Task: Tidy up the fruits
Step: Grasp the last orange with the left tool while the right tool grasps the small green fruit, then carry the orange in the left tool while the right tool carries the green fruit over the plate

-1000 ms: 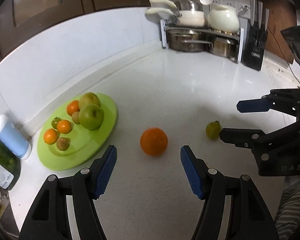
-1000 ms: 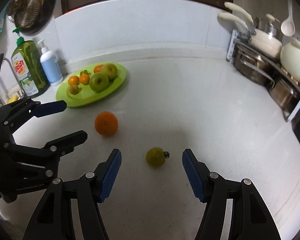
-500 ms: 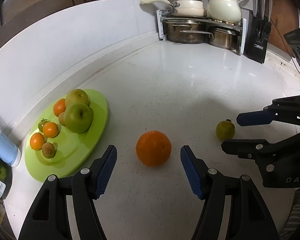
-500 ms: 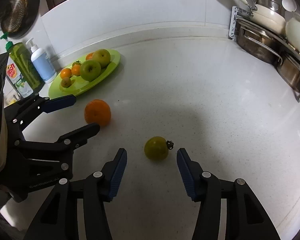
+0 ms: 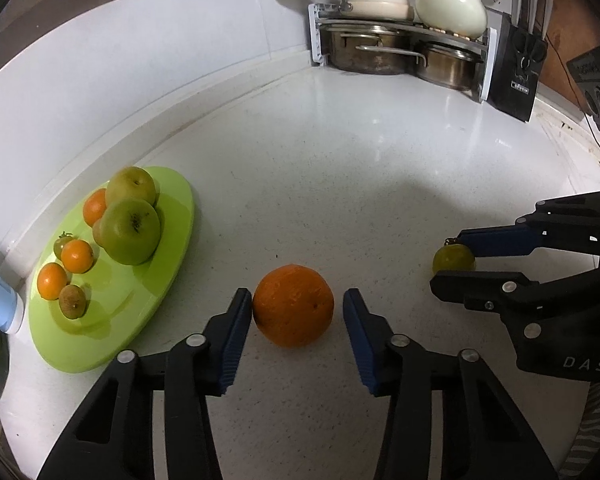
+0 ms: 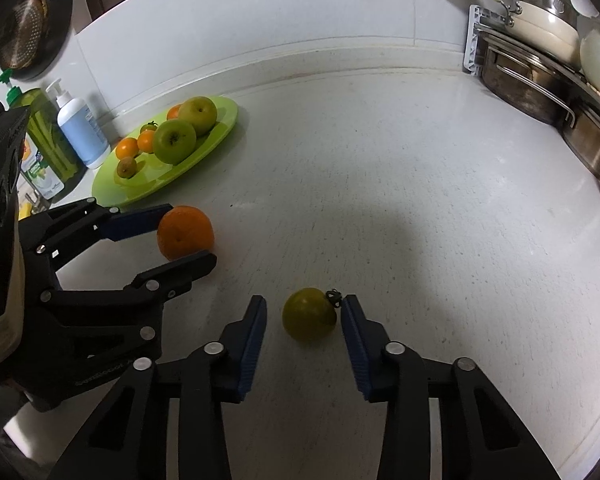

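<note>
A large orange (image 5: 293, 305) lies on the white counter between the fingers of my left gripper (image 5: 296, 300), which is open around it; the left pad touches or nearly touches it. It also shows in the right wrist view (image 6: 185, 232). A small green tomato (image 6: 309, 314) lies between the fingers of my right gripper (image 6: 303, 310), open around it; it shows in the left wrist view (image 5: 453, 259) too. A lime green plate (image 5: 168, 264) at the left holds two green apples (image 5: 131, 230), small oranges and other small fruit.
A rack of steel pots (image 5: 388, 54) and a white pot (image 5: 450, 10) stand at the back right, with a black knife block (image 5: 518, 74) beside. A white pump bottle (image 6: 78, 130) and a green soap bottle (image 6: 46, 144) stand left of the plate. A wall runs behind.
Both grippers have moved forward and down, so each fruit now sits between its gripper's fingers. Both pairs of fingers have narrowed a little.
</note>
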Available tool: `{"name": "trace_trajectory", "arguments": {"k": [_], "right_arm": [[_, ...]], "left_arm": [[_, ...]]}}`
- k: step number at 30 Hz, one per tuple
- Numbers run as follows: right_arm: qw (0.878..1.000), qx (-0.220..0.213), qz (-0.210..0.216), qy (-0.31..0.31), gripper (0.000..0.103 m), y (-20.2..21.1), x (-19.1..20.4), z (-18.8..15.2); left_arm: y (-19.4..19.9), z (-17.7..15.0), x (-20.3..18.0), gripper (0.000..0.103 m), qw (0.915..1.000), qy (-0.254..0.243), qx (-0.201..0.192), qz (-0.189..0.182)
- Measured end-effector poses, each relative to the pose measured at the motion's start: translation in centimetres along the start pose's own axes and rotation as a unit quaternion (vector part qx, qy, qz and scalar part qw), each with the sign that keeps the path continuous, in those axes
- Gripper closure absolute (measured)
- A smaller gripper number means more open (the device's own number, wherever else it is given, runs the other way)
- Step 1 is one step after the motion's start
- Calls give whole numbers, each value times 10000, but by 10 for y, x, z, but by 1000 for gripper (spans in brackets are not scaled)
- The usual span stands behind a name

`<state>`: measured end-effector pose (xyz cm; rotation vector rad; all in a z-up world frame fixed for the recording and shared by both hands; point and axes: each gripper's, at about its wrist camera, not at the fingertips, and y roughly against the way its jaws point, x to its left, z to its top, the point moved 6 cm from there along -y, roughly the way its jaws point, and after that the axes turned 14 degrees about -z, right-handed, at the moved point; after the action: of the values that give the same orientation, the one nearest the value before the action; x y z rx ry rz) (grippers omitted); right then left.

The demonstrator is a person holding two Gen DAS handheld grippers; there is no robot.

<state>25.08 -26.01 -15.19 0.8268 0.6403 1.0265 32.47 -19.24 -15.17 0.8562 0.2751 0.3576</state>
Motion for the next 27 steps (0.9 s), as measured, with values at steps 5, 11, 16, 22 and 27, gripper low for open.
{"name": "trace_trajectory", "arguments": {"k": [5,11,16,22,27], "right_arm": [[10000,24,13,36,73,-2,1,0],[10000,23,25,60,73,-2,1,0],[10000,1,48,42,73,0,1,0],[9999,-101,88,47,73,7,2,4],[9995,-233,175,81,73,17,6,10]], "left_arm": [[1,0,2,63,10000,71,-14,-37],[2,1,3,63,9998,168,-46,-53],[8,4,3,63,9996,244,-147,-54],[19,5,0,63,9991,339,-253,-20],[34,4,1,63,9980,504,-392,30]]}}
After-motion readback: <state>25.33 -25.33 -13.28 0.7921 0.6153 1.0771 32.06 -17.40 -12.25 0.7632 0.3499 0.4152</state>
